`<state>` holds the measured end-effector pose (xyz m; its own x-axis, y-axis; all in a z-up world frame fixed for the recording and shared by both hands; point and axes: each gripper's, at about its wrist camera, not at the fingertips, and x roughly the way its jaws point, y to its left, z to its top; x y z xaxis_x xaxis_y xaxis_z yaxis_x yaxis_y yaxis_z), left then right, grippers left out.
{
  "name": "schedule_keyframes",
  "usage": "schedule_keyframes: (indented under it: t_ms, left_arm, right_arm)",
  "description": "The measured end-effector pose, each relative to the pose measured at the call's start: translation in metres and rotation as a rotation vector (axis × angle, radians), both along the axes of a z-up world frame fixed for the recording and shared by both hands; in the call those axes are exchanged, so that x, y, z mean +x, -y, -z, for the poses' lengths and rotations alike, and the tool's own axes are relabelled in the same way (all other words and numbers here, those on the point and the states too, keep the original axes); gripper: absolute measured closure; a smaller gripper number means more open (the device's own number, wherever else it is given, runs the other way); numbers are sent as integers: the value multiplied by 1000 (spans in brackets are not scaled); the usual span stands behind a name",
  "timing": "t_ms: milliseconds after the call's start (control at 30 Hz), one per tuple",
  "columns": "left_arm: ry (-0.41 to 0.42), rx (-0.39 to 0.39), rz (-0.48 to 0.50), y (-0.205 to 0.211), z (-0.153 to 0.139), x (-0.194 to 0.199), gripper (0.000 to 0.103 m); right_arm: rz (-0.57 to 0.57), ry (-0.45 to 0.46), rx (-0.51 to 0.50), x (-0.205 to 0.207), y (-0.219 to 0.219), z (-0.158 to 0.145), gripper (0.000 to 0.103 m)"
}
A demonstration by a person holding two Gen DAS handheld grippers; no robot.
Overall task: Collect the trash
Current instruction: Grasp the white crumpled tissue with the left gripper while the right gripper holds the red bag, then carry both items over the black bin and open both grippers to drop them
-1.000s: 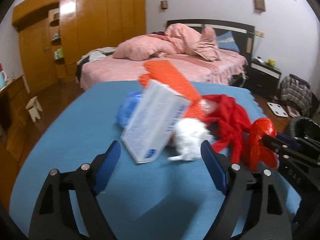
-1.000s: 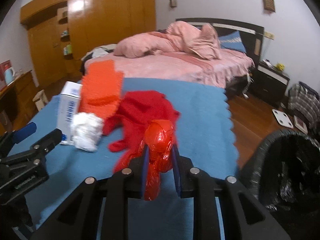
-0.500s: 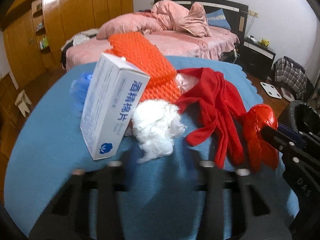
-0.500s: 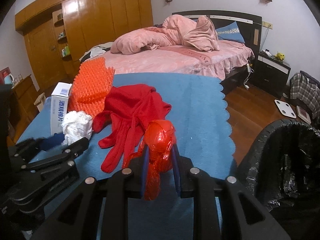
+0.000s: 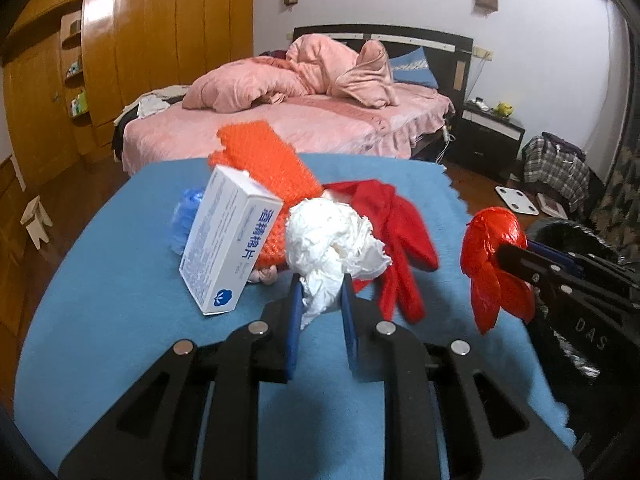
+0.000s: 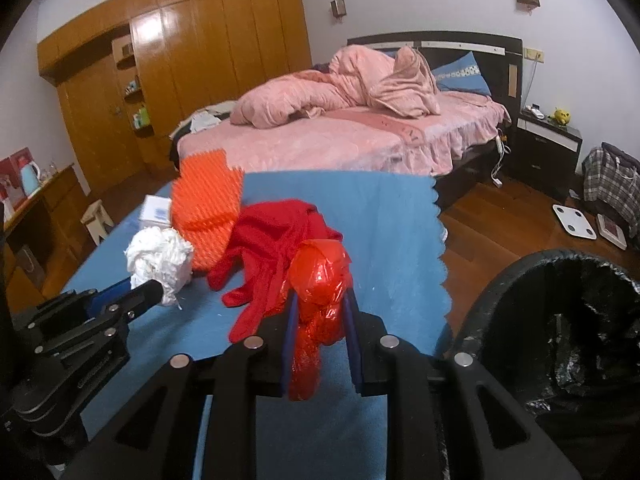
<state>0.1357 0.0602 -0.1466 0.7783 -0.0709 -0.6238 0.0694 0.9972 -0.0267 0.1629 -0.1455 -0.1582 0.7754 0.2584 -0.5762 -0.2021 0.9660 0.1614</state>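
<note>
- Left wrist view: left gripper [image 5: 320, 300] had just closed on the white tissue wad [image 5: 332, 240], raised over the blue bench [image 5: 120, 320]; light, crushable, held by its tail.
- Right gripper [image 6: 320, 320] clamped the red plastic wrapper [image 6: 320, 280]; slippery, beside the black bin [image 6: 560, 320].

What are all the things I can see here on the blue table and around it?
white paper wad: one, white, pinched by the left gripper
red plastic wrap: one, red, pinched by the right gripper
white box: one, white with blue print, table's left
orange bubble wrap: one, orange, behind the box
red cloth: one, red, table's middle
blue table cover: one, blue
black bin: one, black-lined, on the floor, right of the table
left hand-held gripper: one, black, blue pads
right hand-held gripper: one, black, blue pads
</note>
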Motion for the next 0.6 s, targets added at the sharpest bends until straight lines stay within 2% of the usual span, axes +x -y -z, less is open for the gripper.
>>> schedule_keyframes:
  t_ms: [300, 467, 600]
  left_arm:
    - [4, -21, 102, 39, -14, -13, 85]
    - [14, -48, 211, 85, -22, -15, 85]
    - [28, -62, 307, 129, -24, -19, 85]
  right_arm:
    - [93, 35, 18, -31, 52, -25, 81]
    - [185, 47, -9, -46, 95, -33, 81]
    - [305, 38, -20, -58, 145, -33, 81]
